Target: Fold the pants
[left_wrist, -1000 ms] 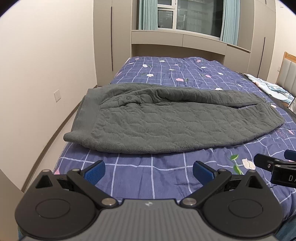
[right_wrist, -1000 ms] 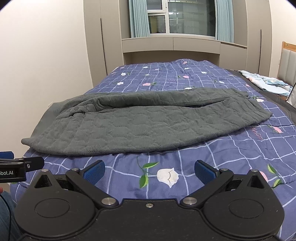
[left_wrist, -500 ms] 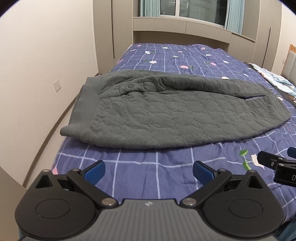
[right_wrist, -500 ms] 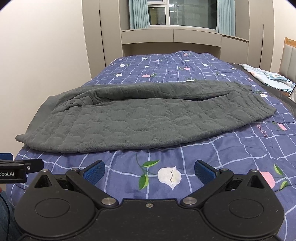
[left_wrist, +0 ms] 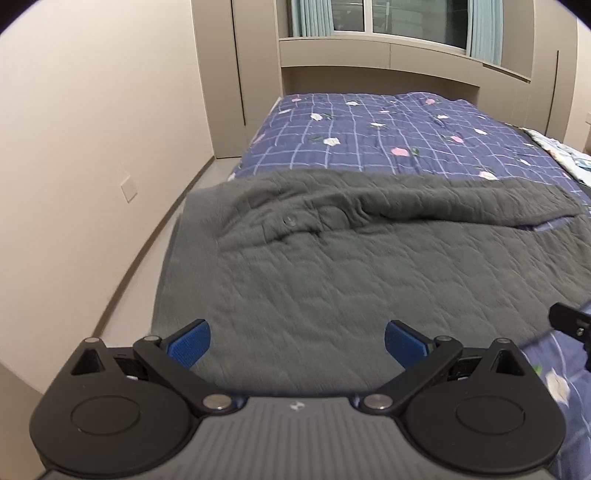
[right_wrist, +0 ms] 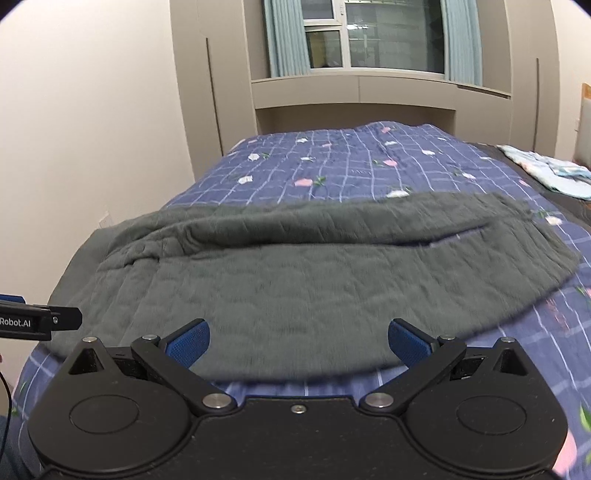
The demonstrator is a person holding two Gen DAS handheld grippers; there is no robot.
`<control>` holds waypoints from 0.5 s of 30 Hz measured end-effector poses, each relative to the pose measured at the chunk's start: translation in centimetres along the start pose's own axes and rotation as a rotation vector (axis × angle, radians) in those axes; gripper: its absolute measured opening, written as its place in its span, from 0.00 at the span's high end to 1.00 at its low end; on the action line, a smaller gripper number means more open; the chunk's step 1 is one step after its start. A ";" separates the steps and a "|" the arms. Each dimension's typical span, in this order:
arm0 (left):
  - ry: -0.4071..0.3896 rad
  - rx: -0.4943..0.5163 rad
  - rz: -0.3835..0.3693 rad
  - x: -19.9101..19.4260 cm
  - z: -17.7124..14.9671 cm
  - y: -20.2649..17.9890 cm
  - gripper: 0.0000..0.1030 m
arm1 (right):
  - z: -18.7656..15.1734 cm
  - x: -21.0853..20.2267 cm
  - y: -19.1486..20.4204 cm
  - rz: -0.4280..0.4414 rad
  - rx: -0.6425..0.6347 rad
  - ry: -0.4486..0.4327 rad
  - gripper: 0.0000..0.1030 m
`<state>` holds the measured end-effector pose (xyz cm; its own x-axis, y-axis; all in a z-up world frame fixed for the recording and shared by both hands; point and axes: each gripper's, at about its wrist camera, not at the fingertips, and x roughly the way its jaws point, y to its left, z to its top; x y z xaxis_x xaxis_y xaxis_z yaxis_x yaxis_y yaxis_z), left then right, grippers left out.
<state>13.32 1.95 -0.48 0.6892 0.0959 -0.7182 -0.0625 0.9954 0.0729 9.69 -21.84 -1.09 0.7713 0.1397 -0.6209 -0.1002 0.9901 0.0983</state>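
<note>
Pants (left_wrist: 369,288), grey and quilted, lie flat across the near end of the bed, with the waistband at the left edge and the legs running to the right.

Left gripper (left_wrist: 297,341): released. The jaws stand wide apart and hold nothing. The blue fingertips (left_wrist: 190,341) hover over the near edge of the pants at the waist end. Contact with the fabric cannot be confirmed.

Right gripper (right_wrist: 298,341): released. The jaws stand wide apart and hold nothing. They hover over the near edge of the pants, further along the leg section. Part of the left gripper shows at the left edge of the right wrist view, and part of the right gripper shows at the right edge of the left wrist view.

Pants detail: a button (left_wrist: 290,220) sits near the waistband. The far leg is bunched into a raised ridge along the back. A narrow strip of bedding shows between the two legs toward the right.

Surroundings: a bedspread (right_wrist: 351,162), blue with a pale grid and flower print, covers the bed. A light blue folded cloth (right_wrist: 550,173) lies on the far right side of the bed, well apart from the pants. Beige cabinets (right_wrist: 310,92) stand behind the bed under a window (right_wrist: 376,33) with pale blue curtains. A plain wall (left_wrist: 92,147) with a wall plate runs along the left.
</note>
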 end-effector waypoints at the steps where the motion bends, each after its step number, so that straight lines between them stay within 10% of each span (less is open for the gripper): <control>1: -0.001 0.003 0.008 0.4 0.5 0.1 0.00 | 0.5 0.6 -0.2 0.004 -0.003 -0.001 0.00; 15: -0.029 0.046 0.106 8.6 8.7 2.2 0.00 | 8.9 10.4 -2.5 0.148 -0.146 -0.080 0.00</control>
<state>25.42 4.92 -0.45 0.7011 0.2001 -0.6844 -0.1034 0.9782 0.1801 23.58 -22.96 -0.90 0.7884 0.2878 -0.5437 -0.3012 0.9512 0.0667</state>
